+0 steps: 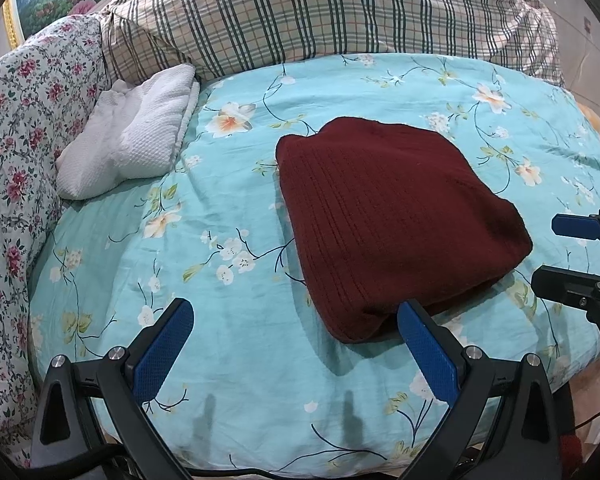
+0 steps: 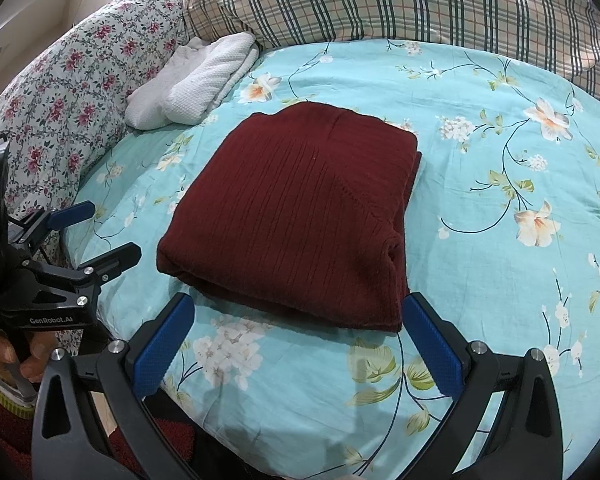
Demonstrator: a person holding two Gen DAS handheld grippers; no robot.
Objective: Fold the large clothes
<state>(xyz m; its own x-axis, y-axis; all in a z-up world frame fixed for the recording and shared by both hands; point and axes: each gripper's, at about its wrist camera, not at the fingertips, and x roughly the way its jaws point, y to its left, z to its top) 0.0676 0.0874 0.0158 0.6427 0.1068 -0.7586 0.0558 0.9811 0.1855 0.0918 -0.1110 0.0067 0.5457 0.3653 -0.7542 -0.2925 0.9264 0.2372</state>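
A dark red ribbed sweater (image 1: 392,220) (image 2: 300,208) lies folded into a compact rectangle on the turquoise flowered bedsheet (image 1: 228,208) (image 2: 480,184). My left gripper (image 1: 296,312) hovers open just in front of the sweater's near left corner, nothing between its blue pads. My right gripper (image 2: 298,308) is open too, at the sweater's near edge, holding nothing. In the left wrist view the right gripper (image 1: 556,248) shows at the right edge, open. In the right wrist view the left gripper (image 2: 100,232) stands open at the left, with a hand (image 2: 16,356) on its handle.
A folded white towel (image 1: 136,136) (image 2: 196,84) lies left of the sweater near a floral pillow (image 1: 24,128) (image 2: 72,92). A plaid quilt (image 1: 320,12) (image 2: 400,0) is heaped along the far side. The bed's near edge (image 1: 300,464) runs just below my grippers.
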